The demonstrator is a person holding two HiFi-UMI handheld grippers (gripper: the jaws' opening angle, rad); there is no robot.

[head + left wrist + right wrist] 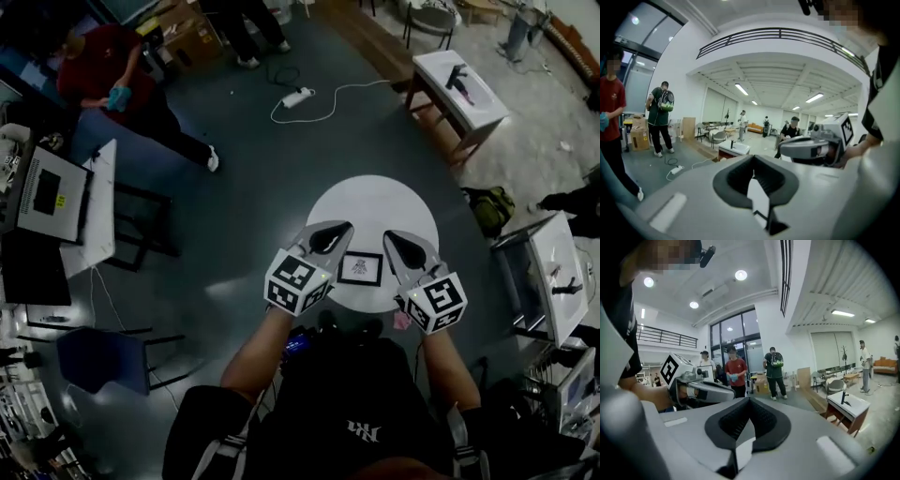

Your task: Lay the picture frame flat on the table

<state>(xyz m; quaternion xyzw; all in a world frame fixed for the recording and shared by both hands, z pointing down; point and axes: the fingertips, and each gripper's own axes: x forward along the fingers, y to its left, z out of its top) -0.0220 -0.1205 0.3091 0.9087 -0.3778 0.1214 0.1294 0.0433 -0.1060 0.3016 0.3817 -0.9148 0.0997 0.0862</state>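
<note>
- Item: small rectangular picture frame, black border round a pale print [360,268]. It sits at the near edge of the round white table [375,202], between the two grippers. From overhead I cannot tell whether it lies flat or leans back on a stand, nor whether either gripper touches it.
- Left gripper, grey shell with dark ribbed pads [341,229]: jaws pressed together at the tips, nothing between them. Position: just beside the frame's left edge.
- Right gripper, grey shell with dark ribbed pads [392,236]: jaws likewise closed tip to tip, empty. Position: just beside the frame's right edge.
- Hazard, judged: the frame is close to the rim nearest the person. A push toward the body would likely slide it off the table instead of laying it down.
- Hazard, judged: if the frame is leaning, a nudge from one side only would probably spin it. With nothing steadying the other side it could drop hard, and any glazing might crack.
- Hazard, judged: closed jaws cannot pinch the border. They would have to spread first, and opening this near could knock the frame.
- Hazard, judged: both gripper views look out across the room and show no frame. Contact would have to be guided from the head view alone, so a misjudged approach is plausible.
</note>
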